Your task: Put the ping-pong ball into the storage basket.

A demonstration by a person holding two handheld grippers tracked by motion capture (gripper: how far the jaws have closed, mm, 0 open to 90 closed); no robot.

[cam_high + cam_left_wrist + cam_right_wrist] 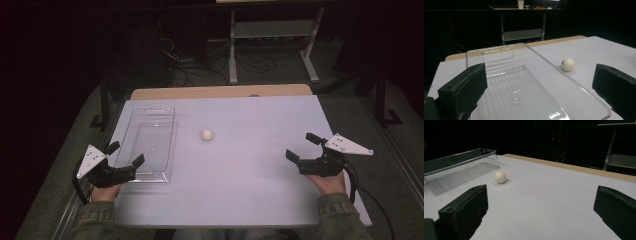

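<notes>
A small white ball (pixel 207 135) (pixel 568 64) (pixel 500 177) rests on the white table (pixel 250 165), just right of a clear plastic tray (pixel 148 142) (pixel 524 85) (pixel 456 167) that holds nothing. My left gripper (pixel 125 154) (pixel 539 95) sits at the tray's near end, jaws wide apart with nothing between them. Far off at the table's right side, my right gripper (pixel 303 146) (pixel 541 212) is open too and points toward the ball.
A tan strip of tabletop (pixel 220 92) runs along the far edge. Behind it stand a grey metal table frame (pixel 272 40) and loose cables (pixel 200 67) on the floor. A white cup (pixel 520 4) stands on a far table.
</notes>
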